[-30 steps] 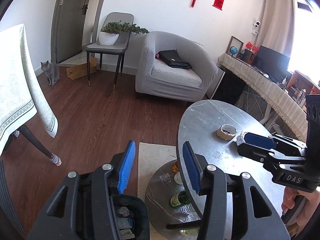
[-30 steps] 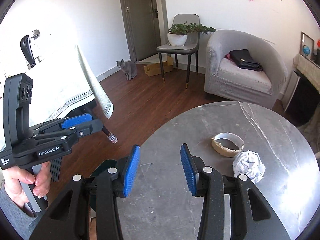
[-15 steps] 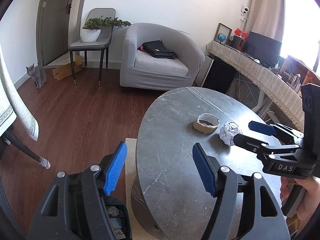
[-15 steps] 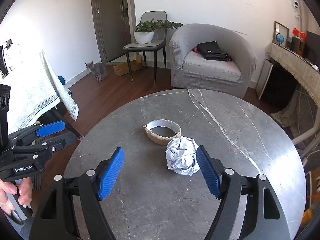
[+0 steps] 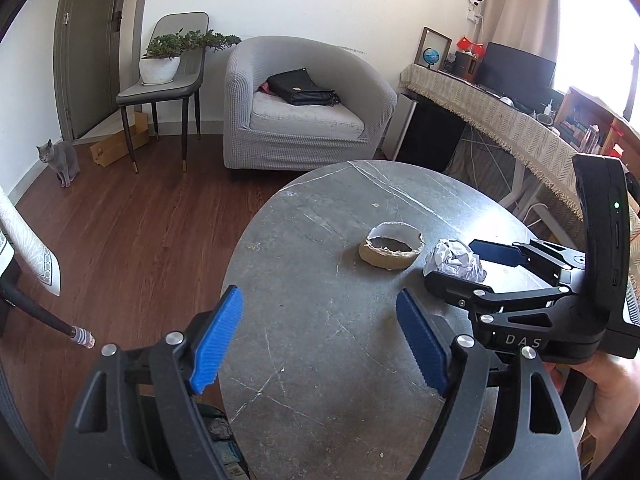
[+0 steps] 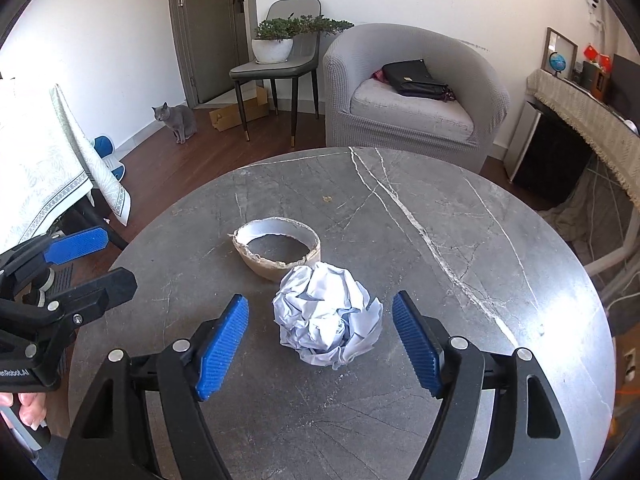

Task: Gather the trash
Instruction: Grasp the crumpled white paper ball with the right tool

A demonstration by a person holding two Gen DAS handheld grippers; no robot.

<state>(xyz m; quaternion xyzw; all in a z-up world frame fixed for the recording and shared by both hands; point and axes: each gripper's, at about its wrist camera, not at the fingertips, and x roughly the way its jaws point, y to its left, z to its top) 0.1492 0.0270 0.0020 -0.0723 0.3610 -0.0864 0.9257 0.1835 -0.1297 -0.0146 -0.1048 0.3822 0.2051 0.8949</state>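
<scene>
A crumpled white paper ball [image 6: 326,316] lies on the round grey marble table [image 6: 420,240]. It also shows in the left wrist view [image 5: 454,260]. Just behind it sits a torn cardboard tape ring [image 6: 278,248], seen in the left wrist view too [image 5: 391,245]. My right gripper [image 6: 320,344] is open with its blue pads on either side of the paper ball, not touching it. My left gripper [image 5: 320,340] is open and empty above the table's left part. The right gripper appears in the left wrist view [image 5: 464,264], straddling the ball.
A dark bin with trash [image 5: 220,436] stands below the table's left edge. A grey armchair [image 6: 412,100] with a black bag, a chair with a potted plant [image 6: 276,44] and a grey cat [image 6: 178,118] stand behind. A cloth-covered table [image 6: 44,160] is at the left.
Both grippers rose and moved in over the table. The right gripper opened wider and advanced until its pads flank the paper ball. The left gripper moved from the bin side to above the tabletop.
</scene>
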